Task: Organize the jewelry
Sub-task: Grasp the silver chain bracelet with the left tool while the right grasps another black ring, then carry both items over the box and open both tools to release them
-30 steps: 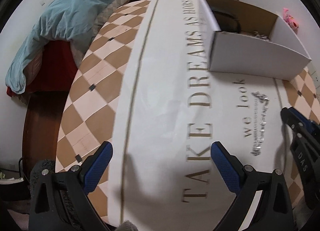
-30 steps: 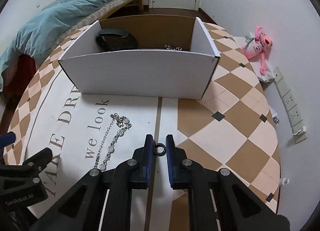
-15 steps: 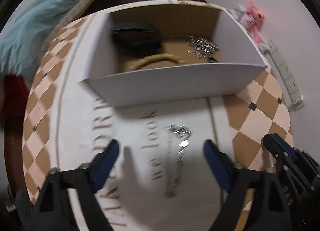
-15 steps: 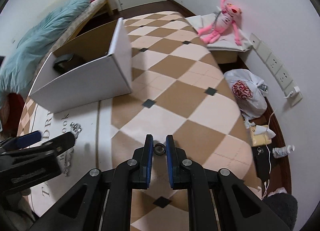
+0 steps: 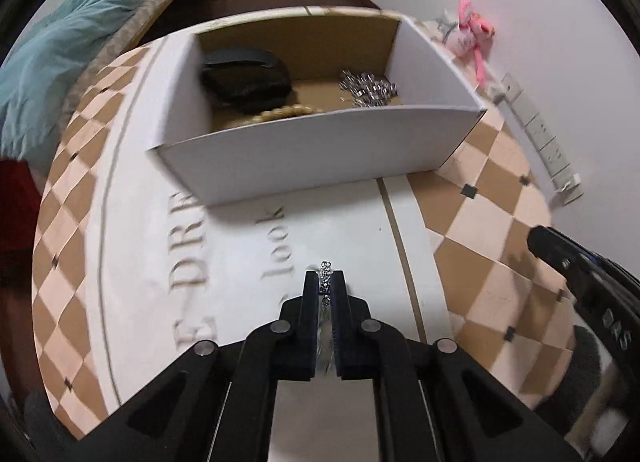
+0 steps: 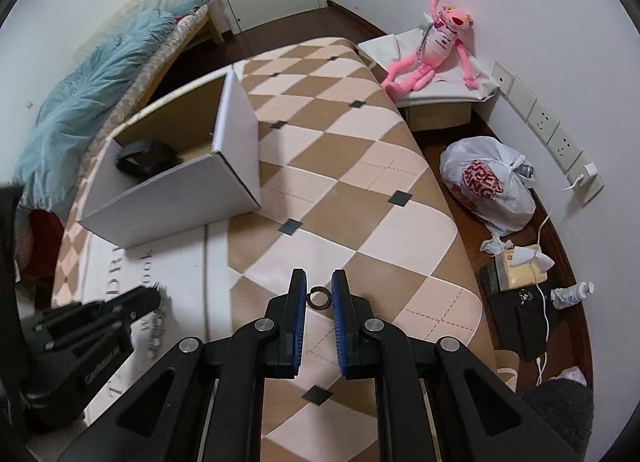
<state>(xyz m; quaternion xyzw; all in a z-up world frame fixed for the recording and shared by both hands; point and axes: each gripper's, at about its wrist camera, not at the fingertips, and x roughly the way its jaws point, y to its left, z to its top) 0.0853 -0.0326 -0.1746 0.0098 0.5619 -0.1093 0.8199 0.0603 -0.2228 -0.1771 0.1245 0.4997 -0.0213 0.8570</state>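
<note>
My left gripper is shut on a silver chain lying on the white printed cloth, just in front of the open white box. The box holds a black pouch, a beaded bracelet and a pile of silver jewelry. My right gripper is shut on a small dark ring and holds it over the checkered tablecloth, right of the box. The left gripper shows at the lower left of the right wrist view.
The table has a brown and cream checkered cloth. A pink plush toy, a white plastic bag and clutter lie on the floor to the right. A bed with a teal blanket stands at the left.
My left gripper swung right toward the box, came down over the silver chain and shut on it. My right gripper swung right with the ring still in it.
</note>
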